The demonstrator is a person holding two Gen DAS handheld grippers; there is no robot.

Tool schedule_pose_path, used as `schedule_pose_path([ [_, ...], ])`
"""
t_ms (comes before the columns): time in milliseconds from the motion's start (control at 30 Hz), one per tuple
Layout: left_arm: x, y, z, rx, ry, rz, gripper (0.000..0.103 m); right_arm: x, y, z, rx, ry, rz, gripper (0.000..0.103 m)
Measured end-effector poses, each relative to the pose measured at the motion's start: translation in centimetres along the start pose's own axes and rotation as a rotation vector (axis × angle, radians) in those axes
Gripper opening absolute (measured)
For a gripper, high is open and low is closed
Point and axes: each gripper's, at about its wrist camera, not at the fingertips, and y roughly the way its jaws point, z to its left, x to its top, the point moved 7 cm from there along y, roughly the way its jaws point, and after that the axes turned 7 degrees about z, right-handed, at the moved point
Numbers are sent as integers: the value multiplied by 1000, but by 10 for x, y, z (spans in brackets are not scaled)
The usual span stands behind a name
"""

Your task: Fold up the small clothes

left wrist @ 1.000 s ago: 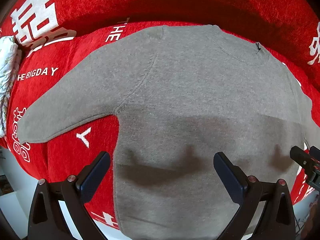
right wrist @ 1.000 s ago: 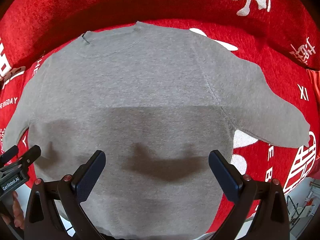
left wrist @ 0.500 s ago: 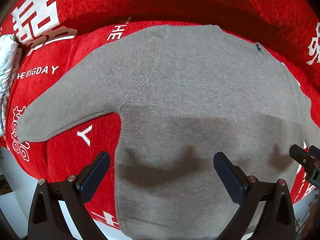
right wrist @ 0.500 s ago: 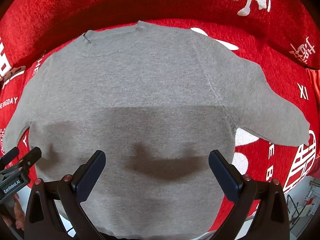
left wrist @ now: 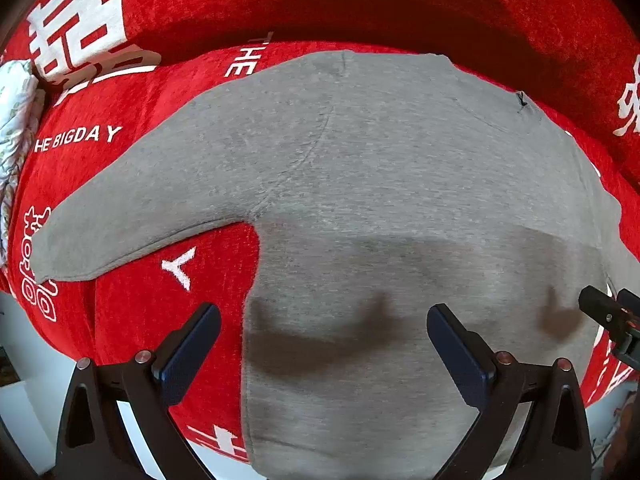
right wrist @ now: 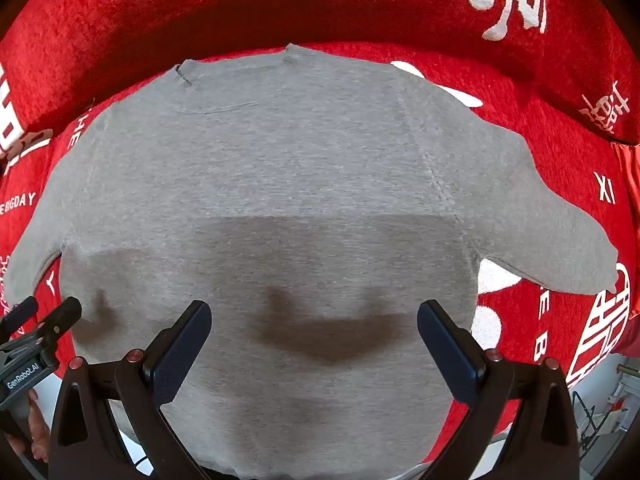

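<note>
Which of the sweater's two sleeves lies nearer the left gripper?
The sleeve stretching over the "THE BIGDAY" lettering; the left gripper straddles the hem edge on that side. The other sleeve lies beyond the right gripper.

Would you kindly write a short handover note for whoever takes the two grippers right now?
Left gripper: open, holding nothing, above the sweater's left hem side.
Right gripper: open, holding nothing, above the lower middle of the body.
Grey sweater: lies flat on the red printed blanket, collar away from you, left sleeve and right sleeve spread outward.
Done: garment laid out; no fold visible.
Left: fold both sleeves in, then the body.
</note>
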Motion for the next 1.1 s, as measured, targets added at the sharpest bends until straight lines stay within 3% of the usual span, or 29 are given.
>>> schedule_pose_path([
  [300, -2, 2, 10, -43, -22, -6, 103, 0, -2, 10, -15, -15, 3, 103],
  [367, -2, 2, 11, -78, -33, -8, 103, 1, -4, 15, -2, -25, -3, 103],
  [467, 0, 3, 23, -207, -98, -17, 103, 0, -7, 29, 8, -57, -10, 103],
  [600, 4, 11, 75, -291, -266, -59, 103, -6, -6, 54, 21, -109, 3, 103],
  [767, -1, 27, 182, -257, -492, -157, 103, -15, 2, 90, 40, -182, 25, 103],
  [900, -9, 52, 250, -279, -665, -167, 103, -20, 9, 115, 57, -222, 43, 103],
  [1000, -11, 73, 273, -363, -740, -176, 103, -24, 12, 133, 71, -239, 52, 103],
  [1100, -1, 77, 276, -426, -745, -213, 103, -25, 13, 146, 73, -258, 50, 103],
])
